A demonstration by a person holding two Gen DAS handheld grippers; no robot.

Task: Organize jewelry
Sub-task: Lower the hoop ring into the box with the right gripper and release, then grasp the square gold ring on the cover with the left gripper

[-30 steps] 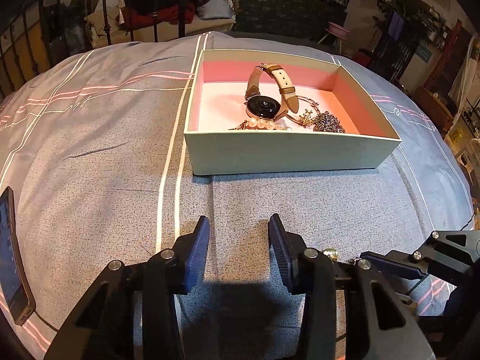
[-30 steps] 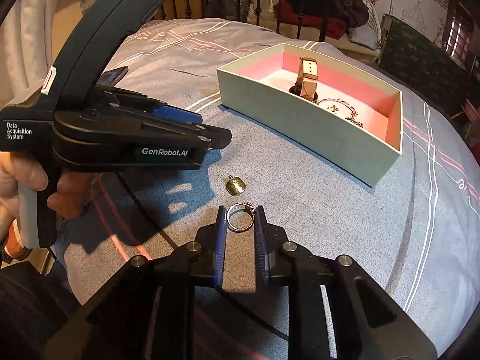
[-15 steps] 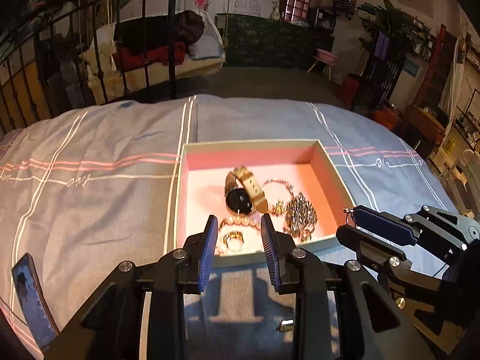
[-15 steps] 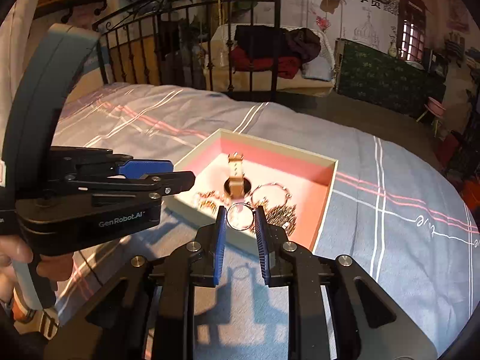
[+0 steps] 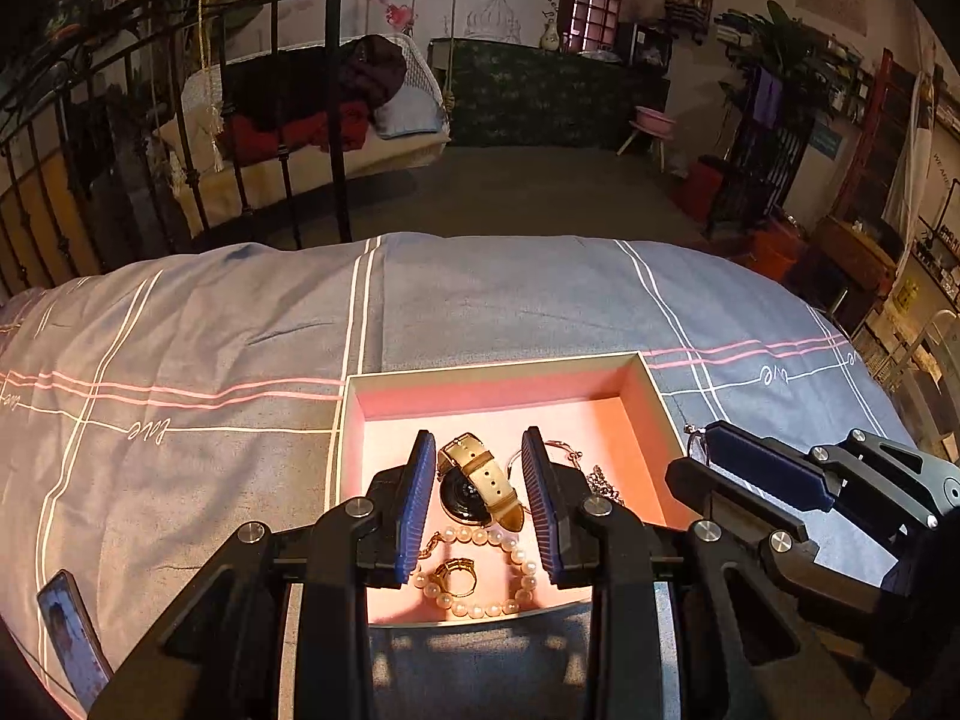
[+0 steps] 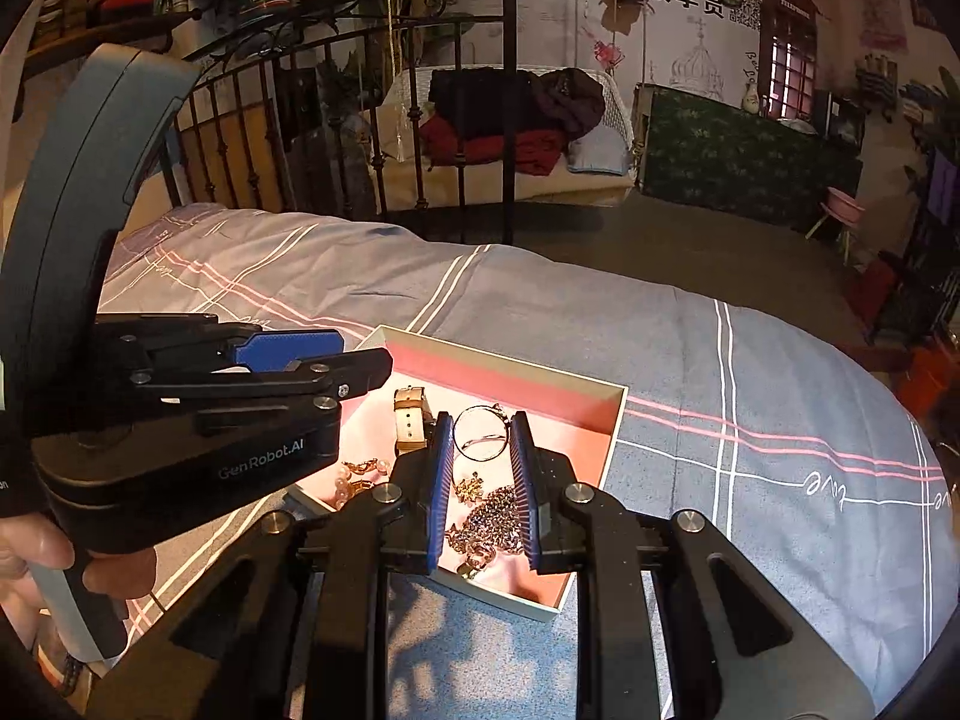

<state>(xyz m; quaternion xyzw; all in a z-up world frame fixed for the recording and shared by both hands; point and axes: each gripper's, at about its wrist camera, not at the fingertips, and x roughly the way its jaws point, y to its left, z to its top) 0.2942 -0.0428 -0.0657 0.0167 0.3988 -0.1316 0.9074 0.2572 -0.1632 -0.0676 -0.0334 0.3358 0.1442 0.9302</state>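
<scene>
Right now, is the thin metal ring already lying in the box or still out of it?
Out: the ring is pinched between the right gripper fingertips, held above the open box.

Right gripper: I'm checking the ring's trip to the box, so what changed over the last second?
The right gripper rose from the bedspread and carried the silver ring over the box, still clamped. The left gripper also rose over the box and narrowed, holding nothing. The watch and pearls stayed in the box.
</scene>
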